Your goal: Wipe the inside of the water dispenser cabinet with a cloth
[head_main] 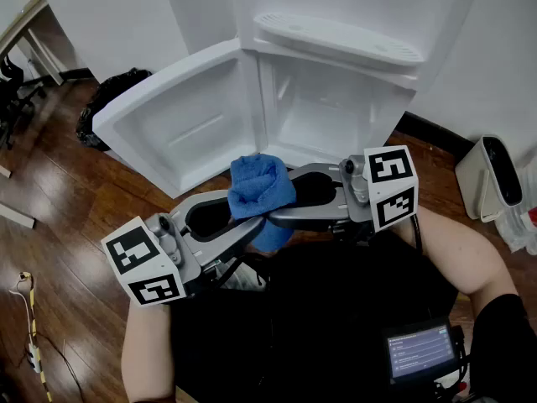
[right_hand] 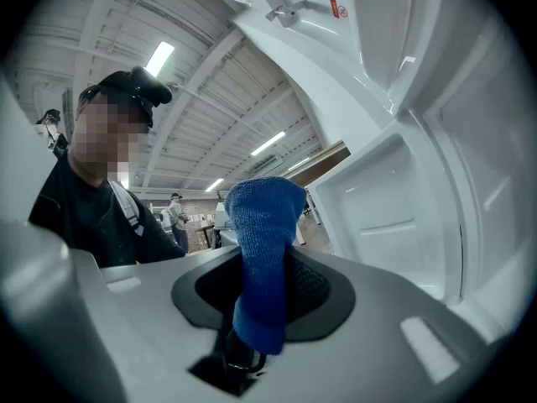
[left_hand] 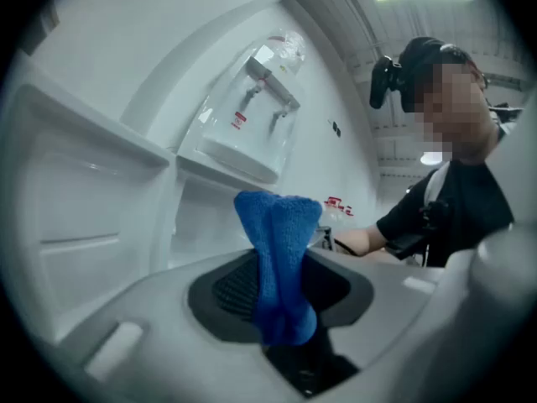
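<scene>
A folded blue cloth [head_main: 262, 189] is pinched between both grippers in front of the open white water dispenser cabinet [head_main: 336, 112]. My left gripper [head_main: 254, 219] comes in from the lower left, shut on the cloth. Its own view shows the cloth [left_hand: 281, 263] standing up between the dark pads [left_hand: 235, 285]. From the right, my right gripper [head_main: 282, 209] meets it and also grips the cloth [right_hand: 262, 263], which rises and droops between its jaws. The cabinet door [head_main: 172, 124] is swung open to the left. Both grippers are outside the cabinet.
The drip tray [head_main: 340, 39] sits above the cabinet opening. A black bag [head_main: 113, 99] lies on the wooden floor at the left, a white container [head_main: 495, 179] stands at the right, and a cable [head_main: 29, 330] lies at the lower left. A small screen [head_main: 418, 351] hangs at my waist.
</scene>
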